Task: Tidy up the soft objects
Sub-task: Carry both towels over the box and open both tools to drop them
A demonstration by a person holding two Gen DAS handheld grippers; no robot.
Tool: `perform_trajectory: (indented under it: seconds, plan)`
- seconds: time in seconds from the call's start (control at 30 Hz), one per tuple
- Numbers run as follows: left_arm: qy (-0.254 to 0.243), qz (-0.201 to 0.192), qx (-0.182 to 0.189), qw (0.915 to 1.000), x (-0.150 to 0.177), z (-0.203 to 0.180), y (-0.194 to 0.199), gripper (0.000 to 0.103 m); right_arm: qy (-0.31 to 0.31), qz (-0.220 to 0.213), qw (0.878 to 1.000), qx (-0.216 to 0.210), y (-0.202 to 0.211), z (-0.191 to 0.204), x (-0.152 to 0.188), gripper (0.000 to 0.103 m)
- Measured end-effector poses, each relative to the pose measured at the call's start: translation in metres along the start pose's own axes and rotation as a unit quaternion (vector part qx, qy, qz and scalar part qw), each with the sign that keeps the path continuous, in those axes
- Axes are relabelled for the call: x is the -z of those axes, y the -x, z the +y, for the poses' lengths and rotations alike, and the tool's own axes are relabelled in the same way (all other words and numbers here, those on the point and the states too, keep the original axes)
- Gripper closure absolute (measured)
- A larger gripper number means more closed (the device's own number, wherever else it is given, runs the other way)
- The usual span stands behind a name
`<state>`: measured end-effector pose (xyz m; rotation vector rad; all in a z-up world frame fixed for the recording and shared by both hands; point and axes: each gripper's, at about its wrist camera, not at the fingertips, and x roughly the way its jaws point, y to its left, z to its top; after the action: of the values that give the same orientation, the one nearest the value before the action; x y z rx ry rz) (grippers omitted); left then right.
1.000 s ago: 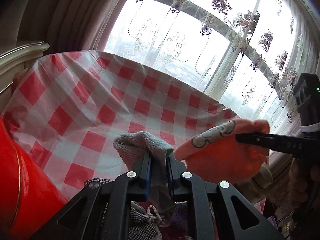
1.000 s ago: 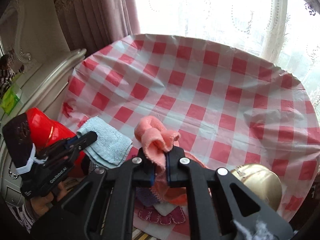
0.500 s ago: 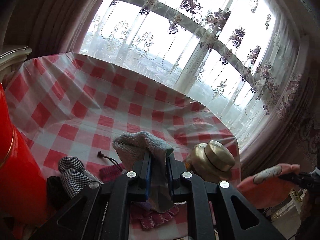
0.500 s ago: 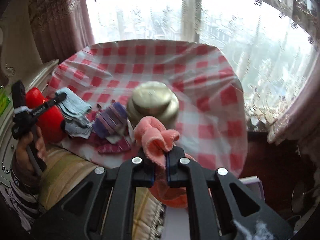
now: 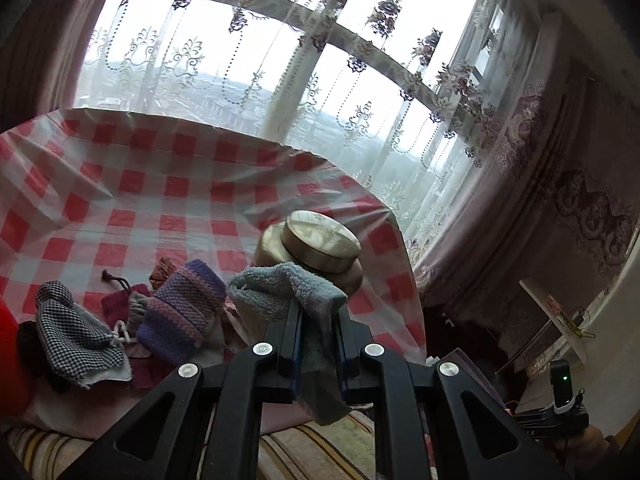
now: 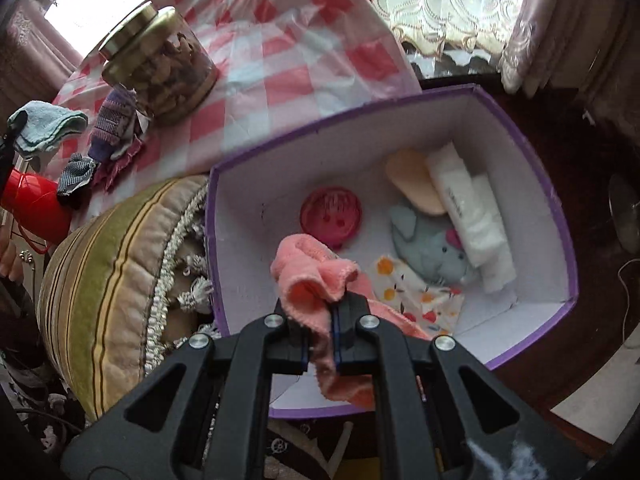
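My left gripper (image 5: 316, 312) is shut on a pale blue-grey towel (image 5: 280, 288), held above the near edge of the checked table (image 5: 160, 200). That blue towel (image 6: 44, 124) also shows far left in the right wrist view. My right gripper (image 6: 322, 312) is shut on a pink towel (image 6: 312, 276) and hangs over the open purple box (image 6: 560, 216) on the floor. Inside the box lie a red round lid (image 6: 331, 216), a grey plush toy (image 6: 432, 252), a patterned cloth (image 6: 420, 296), a peach pad (image 6: 416, 184) and white packets (image 6: 472, 216).
On the table lie a knitted purple pouch (image 5: 184, 312), a black-and-white check pouch (image 5: 76, 332) and small dark red pouches (image 5: 116, 308). A gold-lidded glass jar (image 6: 160, 64) stands near the table's corner. A striped cushion (image 6: 112, 280) lies left of the box; a red container (image 6: 36, 204) at far left.
My right gripper swung off the table and down over the purple box with the pink towel. My left gripper moved right along the table with the blue towel.
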<state>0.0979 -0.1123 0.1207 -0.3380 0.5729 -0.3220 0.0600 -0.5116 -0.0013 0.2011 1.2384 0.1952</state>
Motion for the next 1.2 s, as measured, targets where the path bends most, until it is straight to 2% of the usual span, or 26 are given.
perform_trajectory:
  seconds: [0.2, 0.37, 0.47, 0.57, 0.63, 0.7, 0.77, 1.0, 1.13, 1.17, 1.2]
  plan:
    - [-0.02, 0.027, 0.021, 0.9992, 0.013, -0.024, -0.013, 0.089, -0.032, 0.062, 0.994, -0.078, -0.025, -0.002, 0.013, 0.093]
    - [-0.027, 0.048, 0.034, 0.9979, 0.021, -0.035, -0.024, 0.089, -0.034, 0.146, 0.986, -0.069, -0.081, -0.012, 0.021, 0.092]
    - [-0.034, 0.063, 0.049, 0.9962, 0.024, -0.043, -0.03, 0.089, -0.015, 0.173, 0.985, -0.017, -0.106, -0.016, 0.024, 0.091]
    - [-0.042, 0.082, 0.075, 0.9929, 0.029, -0.054, -0.038, 0.089, -0.006, 0.177, 0.984, 0.029, -0.117, -0.021, 0.022, 0.087]
    - [-0.049, 0.102, 0.1, 0.9886, 0.033, -0.063, -0.047, 0.089, -0.005, 0.179, 0.983, 0.041, -0.121, -0.023, 0.021, 0.076]
    - [-0.059, 0.126, 0.124, 0.9825, 0.038, -0.076, -0.058, 0.089, 0.002, 0.172, 0.984, 0.057, -0.121, -0.023, 0.02, 0.048]
    - [-0.076, 0.144, 0.143, 0.9764, 0.044, -0.09, -0.067, 0.089, 0.01, 0.156, 0.986, 0.059, -0.115, -0.022, 0.018, 0.036]
    - [-0.128, 0.221, 0.189, 0.9481, 0.066, -0.144, -0.111, 0.089, -0.012, 0.083, 0.995, 0.051, -0.07, -0.038, 0.016, 0.032]
    - [-0.139, 0.253, 0.208, 0.9345, 0.076, -0.166, -0.131, 0.088, -0.027, 0.061, 0.997, 0.045, -0.051, -0.051, 0.019, 0.031]
    - [-0.149, 0.268, 0.203, 0.9302, 0.082, -0.17, -0.138, 0.084, -0.029, 0.057, 0.997, 0.044, -0.048, -0.053, 0.019, 0.031]
    - [-0.168, 0.292, 0.178, 0.9248, 0.091, -0.174, -0.15, 0.074, -0.031, 0.052, 0.997, 0.043, -0.045, -0.055, 0.021, 0.031]
